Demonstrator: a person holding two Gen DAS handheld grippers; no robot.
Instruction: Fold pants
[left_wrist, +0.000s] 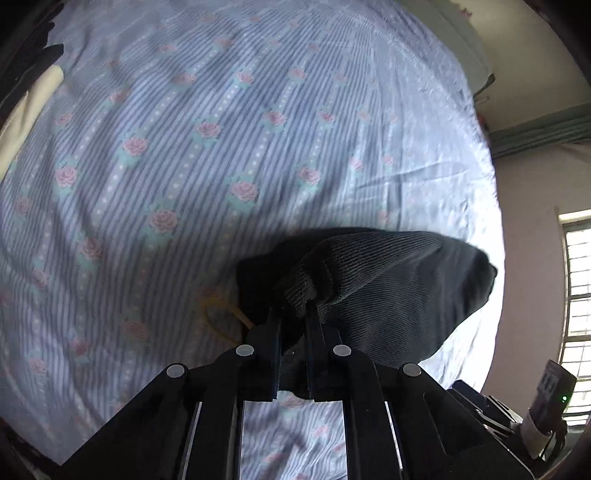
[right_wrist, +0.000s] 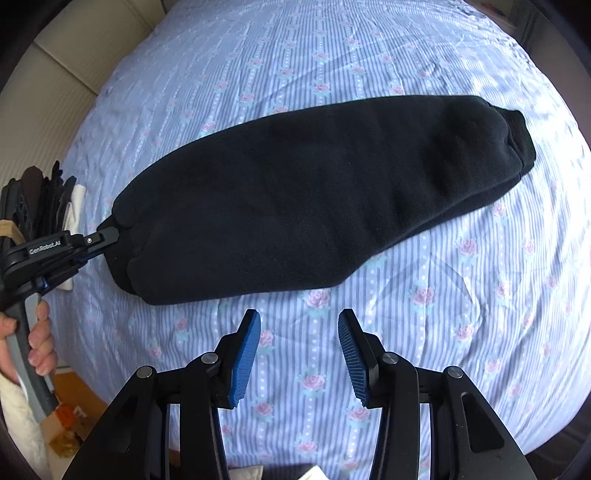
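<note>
Right wrist view: black pants (right_wrist: 314, 199) are laid lengthwise on striped bedsheet (right_wrist: 443, 332), one end clamped by left gripper (right_wrist: 114, 232), right gripper (right_wrist: 299, 354) held apart & empty nearby; fabric should be kept pinched, lifted low, carried over w/o dragging.

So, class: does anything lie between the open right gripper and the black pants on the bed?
Nothing visible does. Only bare striped bedsheet lies between the right gripper and the near edge of the pants; the left gripper already pinches their far-left end.
</note>
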